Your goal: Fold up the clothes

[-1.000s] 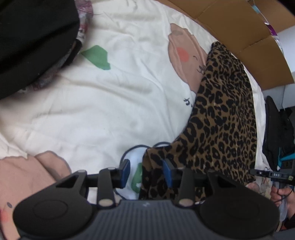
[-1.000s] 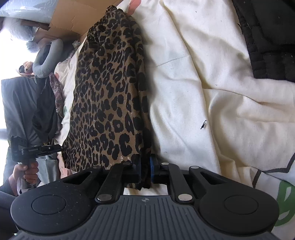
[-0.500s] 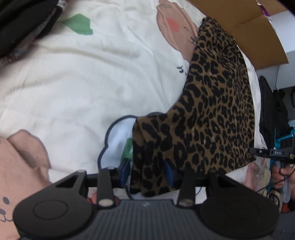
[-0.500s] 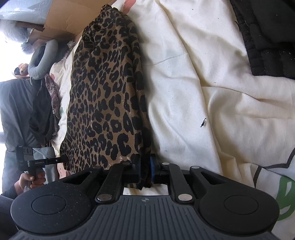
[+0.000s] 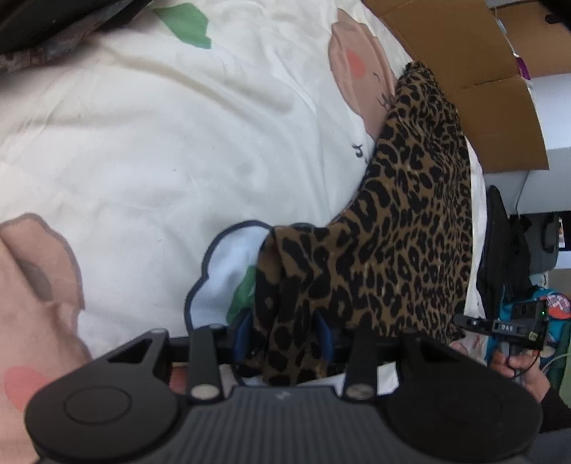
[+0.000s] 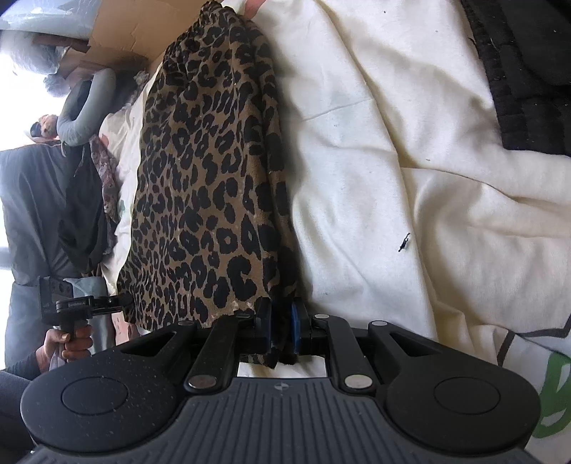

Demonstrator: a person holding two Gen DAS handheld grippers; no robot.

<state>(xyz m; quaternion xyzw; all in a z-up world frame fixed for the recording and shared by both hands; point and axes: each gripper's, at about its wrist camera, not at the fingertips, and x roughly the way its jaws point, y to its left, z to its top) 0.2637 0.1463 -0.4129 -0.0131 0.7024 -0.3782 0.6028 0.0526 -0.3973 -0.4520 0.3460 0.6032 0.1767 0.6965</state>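
Note:
A leopard-print garment (image 5: pixel 410 232) lies stretched along the cream printed bedsheet (image 5: pixel 160 142). My left gripper (image 5: pixel 285 330) has one corner of the garment bunched between its blue pads, with the jaws still some way apart around the cloth. In the right wrist view the same garment (image 6: pixel 207 178) runs away from me. My right gripper (image 6: pixel 282 321) is shut tight on its other near corner. Each view shows the other gripper at the garment's far lower corner.
A black quilted garment (image 6: pixel 528 71) lies at the upper right of the right wrist view. Brown cardboard (image 5: pixel 481 71) stands past the bed's far edge. Bags and dark clothes (image 5: pixel 517 257) sit beside the bed. Dark cloth (image 5: pixel 53 28) lies at the upper left.
My left gripper has moved in over the garment's corner, which now sits bunched between its pads, and the jaws have narrowed a little. My right gripper has stayed shut on its corner.

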